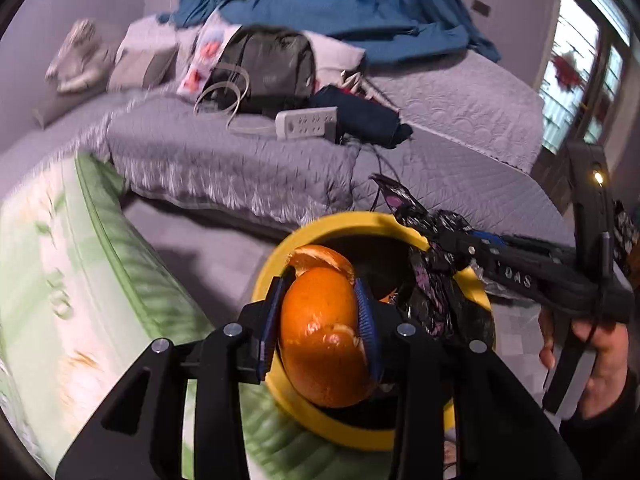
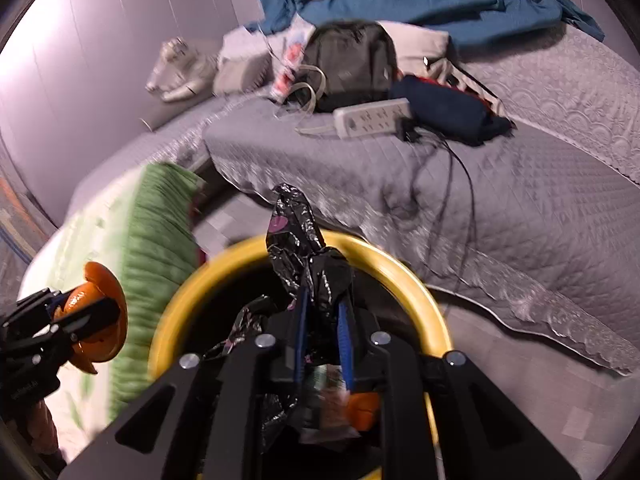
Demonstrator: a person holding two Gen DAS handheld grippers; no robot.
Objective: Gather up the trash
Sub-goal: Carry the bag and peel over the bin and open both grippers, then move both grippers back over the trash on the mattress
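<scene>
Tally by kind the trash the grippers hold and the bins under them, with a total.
Orange peel, in the left gripper: 1
Black wrapper, in the right gripper: 1
Yellow bin: 1
Total: 3

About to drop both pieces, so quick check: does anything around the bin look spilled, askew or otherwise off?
Nothing spilled that I can see. The yellow bin stands upright with trash already inside. The left gripper holds orange peel over it; the right gripper holds a crumpled black wrapper. Only the power strip lying on the bed looks odd.
</scene>
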